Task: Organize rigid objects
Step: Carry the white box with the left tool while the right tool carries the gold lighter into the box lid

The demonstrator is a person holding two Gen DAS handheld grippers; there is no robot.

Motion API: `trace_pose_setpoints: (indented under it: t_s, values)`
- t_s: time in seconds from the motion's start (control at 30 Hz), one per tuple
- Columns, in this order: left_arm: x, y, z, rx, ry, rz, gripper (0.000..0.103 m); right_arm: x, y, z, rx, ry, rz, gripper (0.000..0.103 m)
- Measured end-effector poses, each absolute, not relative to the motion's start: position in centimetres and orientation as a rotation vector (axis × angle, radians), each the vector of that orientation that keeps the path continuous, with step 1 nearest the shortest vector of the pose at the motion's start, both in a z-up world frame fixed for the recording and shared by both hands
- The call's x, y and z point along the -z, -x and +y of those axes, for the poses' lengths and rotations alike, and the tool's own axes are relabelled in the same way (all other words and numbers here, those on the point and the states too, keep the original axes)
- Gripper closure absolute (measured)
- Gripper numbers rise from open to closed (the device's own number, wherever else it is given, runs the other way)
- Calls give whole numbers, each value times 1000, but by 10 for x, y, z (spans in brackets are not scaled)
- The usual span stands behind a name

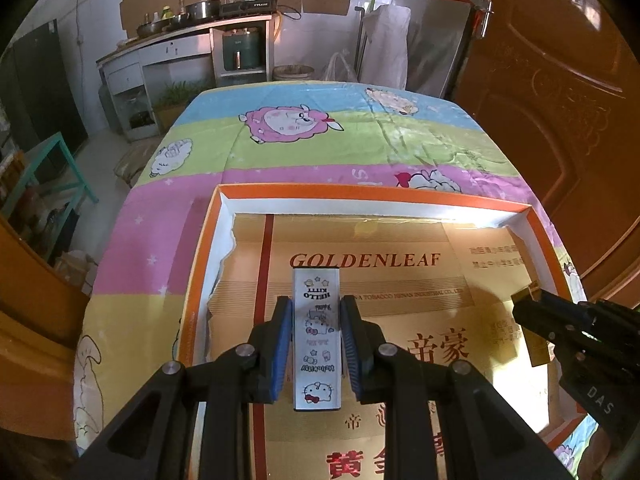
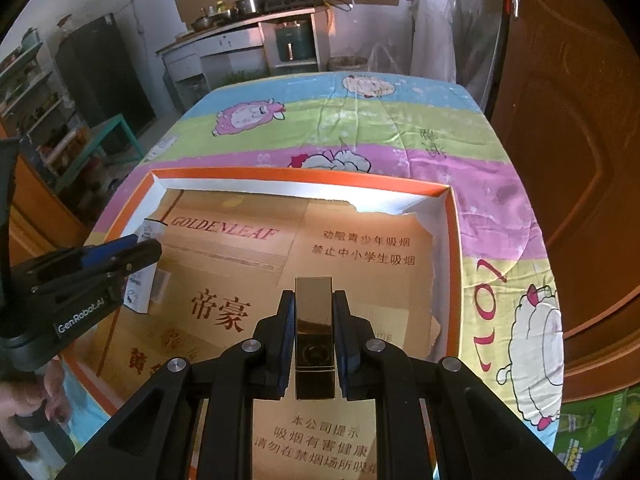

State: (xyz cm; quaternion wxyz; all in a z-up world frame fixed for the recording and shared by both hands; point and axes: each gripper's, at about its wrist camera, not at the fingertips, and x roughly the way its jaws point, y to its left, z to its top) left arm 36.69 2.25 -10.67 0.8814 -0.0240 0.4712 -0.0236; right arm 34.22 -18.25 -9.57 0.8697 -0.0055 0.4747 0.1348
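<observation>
My left gripper (image 1: 316, 312) is shut on a slim white Hello Kitty box (image 1: 317, 336), its blue pads pressing both long sides. It hangs over the left part of an orange-rimmed tray (image 1: 360, 191) lined with gold Goldenleaf cardboard. My right gripper (image 2: 314, 312) is shut on a narrow shiny gold box (image 2: 314, 336) over the tray's middle (image 2: 304, 178). Each gripper shows in the other's view: the right gripper (image 1: 528, 300) with the gold box (image 1: 540, 354) at the right edge, the left gripper (image 2: 150, 244) with the white box (image 2: 138, 292) at the left.
The tray rests on a table under a cartoon sheep cloth (image 1: 320, 148). A brown door (image 1: 560, 112) stands close on the right. A kitchen counter with pots (image 1: 200, 20) and a teal stool (image 1: 60, 168) lie beyond. A person's hand (image 2: 36, 404) holds the left gripper's handle.
</observation>
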Motion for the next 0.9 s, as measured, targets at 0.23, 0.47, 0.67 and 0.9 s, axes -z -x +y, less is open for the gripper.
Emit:
trace_pose_setpoints:
  t_s: [0.23,0.47,0.67,0.9]
  values:
    - [113,-370,22,57,48,992,78,106,-348,-182,-280,5,1016,85]
    - [116,-370,23,62,48,987,78,114,-351,-180,-270,10,1031,85]
    - [119,-370,23,63,49,981,78,117,-351,-178,-265,26,1033,85]
    - [125,-368,25,66,53,975,76,120,-351,-177,-263,33,1031,85]
